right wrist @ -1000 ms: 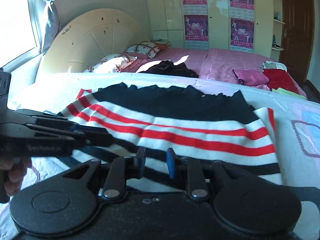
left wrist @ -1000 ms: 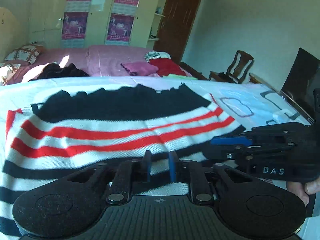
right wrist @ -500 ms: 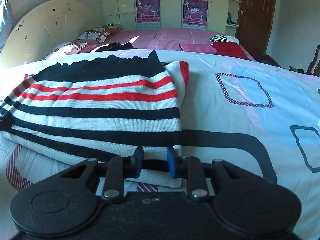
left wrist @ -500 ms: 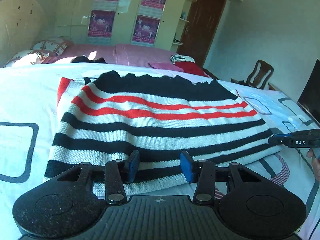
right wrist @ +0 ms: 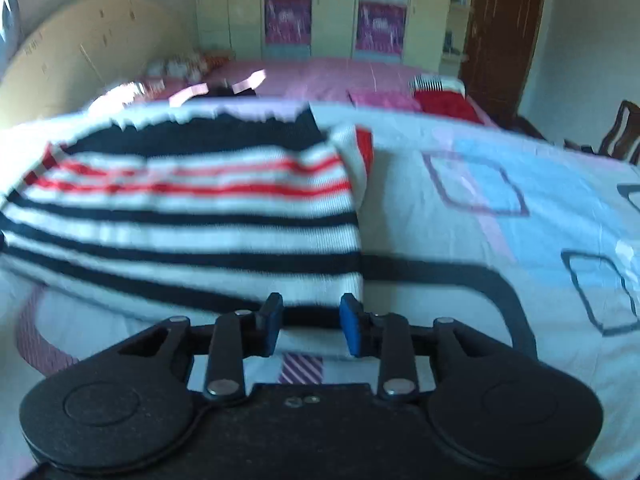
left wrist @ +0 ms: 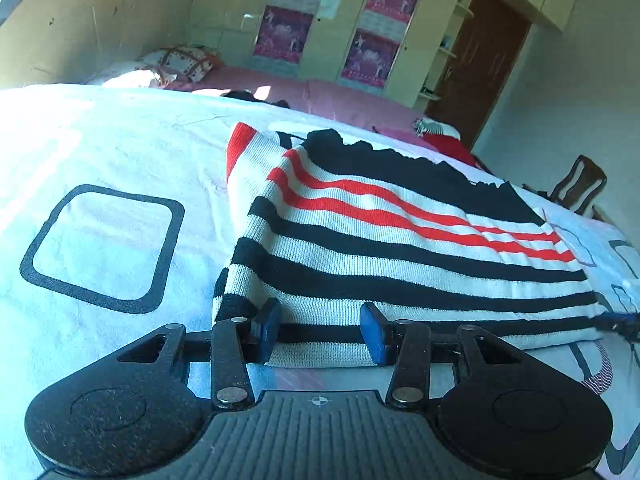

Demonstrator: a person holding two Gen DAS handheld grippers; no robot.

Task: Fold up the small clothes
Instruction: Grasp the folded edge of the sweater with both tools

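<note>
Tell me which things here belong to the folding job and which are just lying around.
Part of the job:
- striped sweater
- left hand-held gripper, open at the sweater's near edge
- right hand-held gripper, jaws opening at its near corner

Just lying about:
- patterned pillow
- red clothes
- wooden chair

The folded striped sweater (left wrist: 400, 248) occupies the middle of the bedsheet (left wrist: 100, 152) and is the only raised obstruction on it. Left of the sweater, the sheet lies flat and bare out to the printed black square (left wrist: 102, 248). Right of the sweater (right wrist: 180, 216), the sheet (right wrist: 500, 208) is likewise unobstructed. Beyond the sweater's far edge, a pink bed (right wrist: 320, 76) carries a red garment (right wrist: 444, 106) and pillows (left wrist: 180, 62); a wooden chair (left wrist: 580, 190) stands beyond its far right corner.
</note>
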